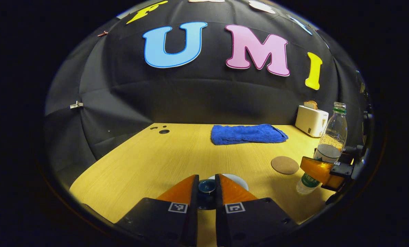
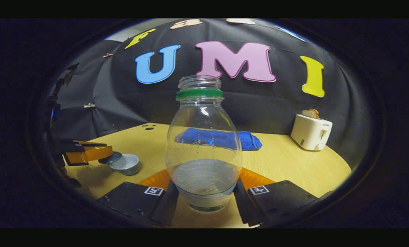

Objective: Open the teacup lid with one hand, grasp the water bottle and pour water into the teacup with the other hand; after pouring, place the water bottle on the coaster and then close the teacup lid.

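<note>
Left gripper point(image 1: 206, 187) sits low over the wooden table point(image 1: 163, 157), fingers nearly together, pinching the dark round knob of the teacup lid point(image 1: 206, 188); a white rim of the teacup point(image 1: 237, 179) shows just behind the tips. From the right gripper view, lid point(image 2: 110, 158) is held tilted just beside the open white ceramic teacup point(image 2: 126, 164), left gripper point(image 2: 88, 154) reaching in from the side. Right gripper point(image 2: 204, 187) is level, fingers pressed on both sides of the clear plastic water bottle point(image 2: 203, 144), upright, uncapped, green neck ring, roughly a third full. One round brown cork coaster point(image 1: 284, 165) lies ahead-right of the left gripper, near the bottle point(image 1: 329, 144). Beyond: one folded blue towel point(image 1: 247, 133), one white toaster point(image 1: 311, 120).
</note>
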